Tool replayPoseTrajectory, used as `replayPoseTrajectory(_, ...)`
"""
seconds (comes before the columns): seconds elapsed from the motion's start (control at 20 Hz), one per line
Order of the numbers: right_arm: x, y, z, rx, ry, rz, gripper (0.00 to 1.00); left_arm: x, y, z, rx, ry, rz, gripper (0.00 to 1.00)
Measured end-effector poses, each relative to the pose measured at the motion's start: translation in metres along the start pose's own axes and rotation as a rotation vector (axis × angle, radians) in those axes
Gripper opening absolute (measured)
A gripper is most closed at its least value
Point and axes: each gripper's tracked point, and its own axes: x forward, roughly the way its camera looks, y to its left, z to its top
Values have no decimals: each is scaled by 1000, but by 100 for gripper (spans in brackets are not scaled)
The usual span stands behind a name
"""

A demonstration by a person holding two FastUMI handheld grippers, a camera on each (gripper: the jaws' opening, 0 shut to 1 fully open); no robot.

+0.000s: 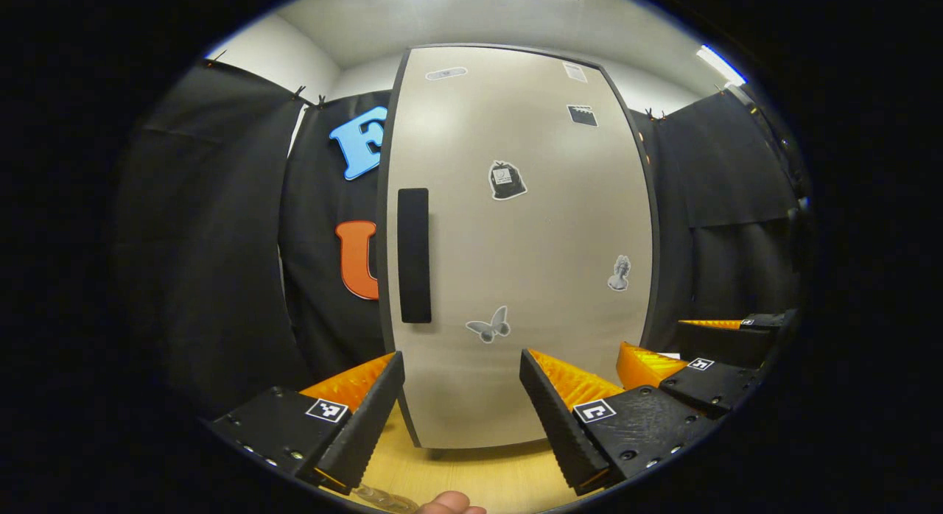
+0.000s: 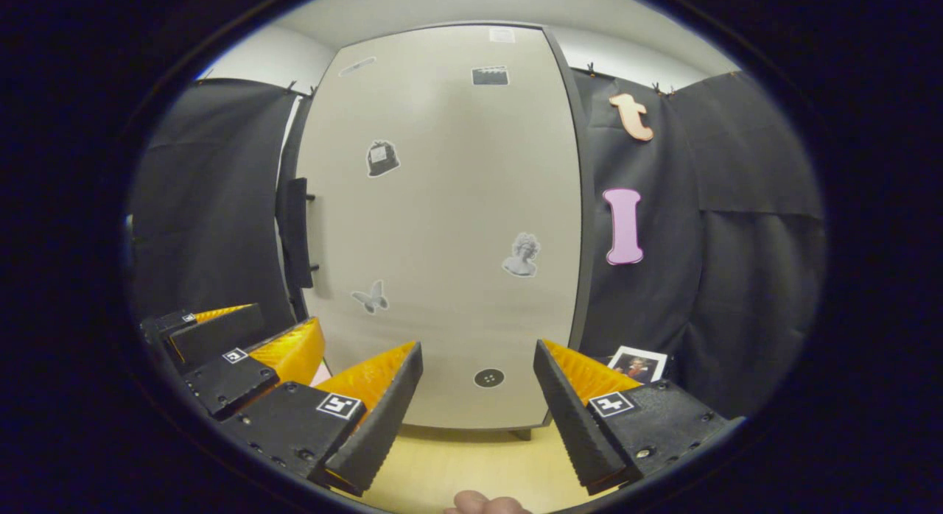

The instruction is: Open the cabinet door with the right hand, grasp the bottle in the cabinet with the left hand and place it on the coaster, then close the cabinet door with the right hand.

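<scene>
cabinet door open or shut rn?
Shut. The cabinet door sits flush across the front in both views, no interior visible; its handle is untouched, and both grippers hang open short of it.

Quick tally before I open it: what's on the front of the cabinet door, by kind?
On the pale grey cabinet door:
black vertical bar handle: 1
flat stickers: 7
Total: 8

A pale wooden bench is seen below. A small framed picture is propped at the foot of the black cloth wall. Ceiling lights are lit overhead.
</scene>
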Motion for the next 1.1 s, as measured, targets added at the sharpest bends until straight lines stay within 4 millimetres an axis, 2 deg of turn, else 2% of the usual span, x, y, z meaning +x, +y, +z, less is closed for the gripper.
replayPoseTrajectory(0.05, -2, -1, 1, -3, 4, -1, 95, 0, 0, 2, 8, -5, 1, 95)
replayPoseTrajectory(0.35, -1, -4, -2, 12, 5, -10, 95, 0, 0, -1, 20, 6, 7, 95)
replayPoseTrajectory(0.4, -2, -6, -1, 11, 2, -18, 98, 1, 2, -3, 25, 15, 15, 95)
replayPoseTrajectory(0.45, -1, -5, -4, 14, 3, -20, 95, 0, 2, -4, 17, 19, 15, 95)
replayPoseTrajectory(0.7, -5, -5, 2, 16, -16, -18, 94, -2, 2, 3, 25, -11, 21, 95)
replayPoseTrajectory(0.75, -6, -5, 3, 15, -20, -17, 98, -2, 2, 3, 24, -15, 20, 95)
replayPoseTrajectory(0.8, -7, -6, 4, 13, -23, -17, 95, -2, 0, 3, 23, -17, 16, 95)
replayPoseTrajectory(1.1, -12, -5, 7, 14, -31, -10, 94, -5, 0, 6, 26, -23, 11, 95)
